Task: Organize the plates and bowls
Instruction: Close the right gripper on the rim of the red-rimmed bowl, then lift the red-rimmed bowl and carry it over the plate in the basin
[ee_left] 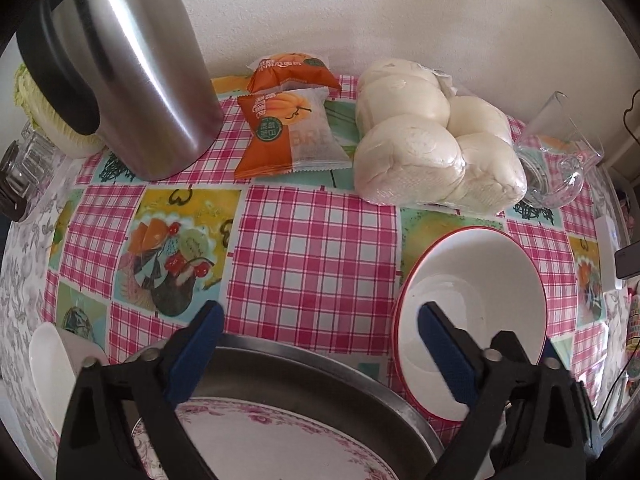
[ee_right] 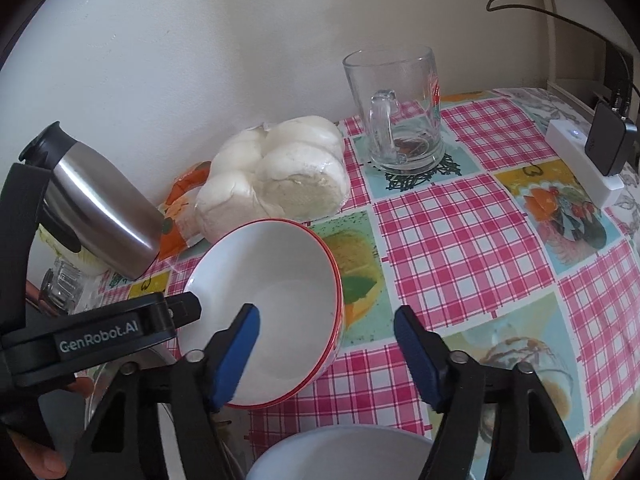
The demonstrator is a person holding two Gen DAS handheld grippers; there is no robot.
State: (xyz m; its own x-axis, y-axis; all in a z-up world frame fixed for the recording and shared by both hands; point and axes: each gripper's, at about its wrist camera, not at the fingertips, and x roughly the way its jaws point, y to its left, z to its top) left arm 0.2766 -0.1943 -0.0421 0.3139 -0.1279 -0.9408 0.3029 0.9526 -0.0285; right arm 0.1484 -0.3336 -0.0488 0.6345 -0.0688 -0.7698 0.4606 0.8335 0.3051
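Both tongs are hanging released, gripping nothing: the left gripper [ee_left: 320, 328] over the flowered plate [ee_left: 280, 440] in the metal pan [ee_left: 320, 364], the right gripper [ee_right: 326, 330] straddling the red-rimmed bowl [ee_right: 276, 280]. Gathering seems underway; next, pinching that bowl's rim.

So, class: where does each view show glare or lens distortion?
Left wrist view: a bright streak glares on the steel jug, and the checked tablecloth bulges outward. Right wrist view: the jug leans, bent by the fisheye; the glass mug carries small highlights.
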